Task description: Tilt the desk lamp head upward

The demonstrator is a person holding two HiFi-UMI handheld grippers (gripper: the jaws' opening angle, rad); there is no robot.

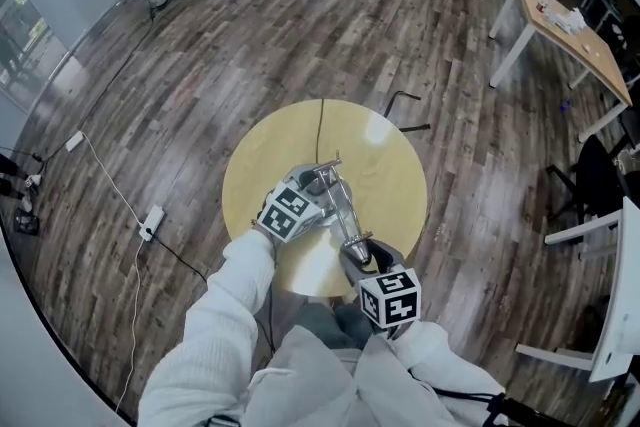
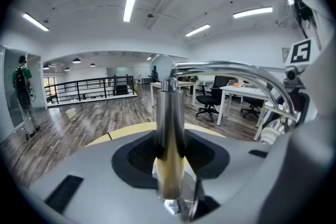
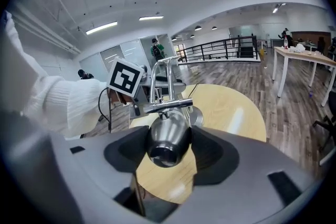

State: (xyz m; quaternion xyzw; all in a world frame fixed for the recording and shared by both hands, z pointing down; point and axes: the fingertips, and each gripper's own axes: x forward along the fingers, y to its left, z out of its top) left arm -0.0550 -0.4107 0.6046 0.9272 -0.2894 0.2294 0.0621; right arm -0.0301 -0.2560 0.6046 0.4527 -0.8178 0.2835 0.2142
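Note:
A chrome desk lamp (image 1: 338, 200) stands on a round yellow table (image 1: 390, 155). My left gripper (image 1: 312, 200) is shut on the lamp's upright post (image 2: 170, 134), which sits pressed between its two black pads (image 2: 139, 155). From the top of that post the curved arm (image 2: 236, 68) runs off to the right. My right gripper (image 1: 365, 257) is shut on the cone-shaped lamp head (image 3: 168, 139), near the table's front edge. The head's open end faces the right gripper's camera. The left gripper's marker cube (image 3: 126, 77) shows behind the lamp in the right gripper view.
The lamp's black cable (image 1: 321, 130) runs over the table's far edge. On the wood floor lie a power strip (image 1: 151, 222) at the left and a black metal frame (image 1: 405, 110) beyond the table. A wooden desk (image 1: 570, 30) and a chair (image 1: 600, 185) stand at the right.

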